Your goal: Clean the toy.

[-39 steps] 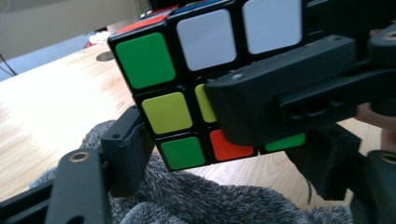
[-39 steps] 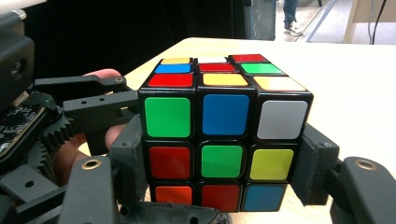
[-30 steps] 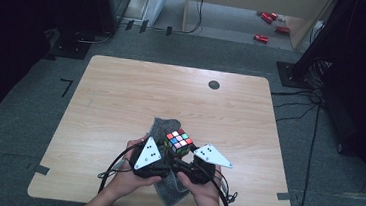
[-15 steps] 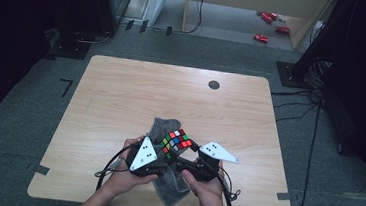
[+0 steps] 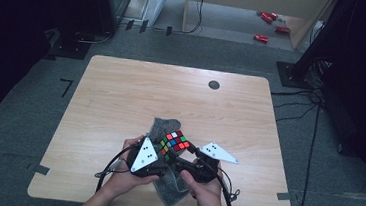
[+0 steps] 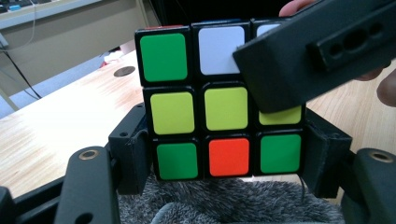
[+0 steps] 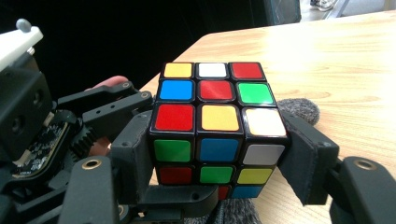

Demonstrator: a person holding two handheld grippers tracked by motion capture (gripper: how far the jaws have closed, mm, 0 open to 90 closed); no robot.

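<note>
Near the table's front edge, both grippers clamp 1 puzzle cube (image 5: 173,143) over a grey cloth (image 5: 165,127). L gripper (image 6: 224,154) has its jaws pressed on the cube's bottom layer; its jaws have just been opening a bit, cube between them. R gripper (image 7: 217,154) pinches the upper layers; its jaws have just been closing. Step looks like a layer twist; next move needs 1 wrist turning vs. the other. Table (image 5: 121,92) is bare on the far, left and right sides.
</note>
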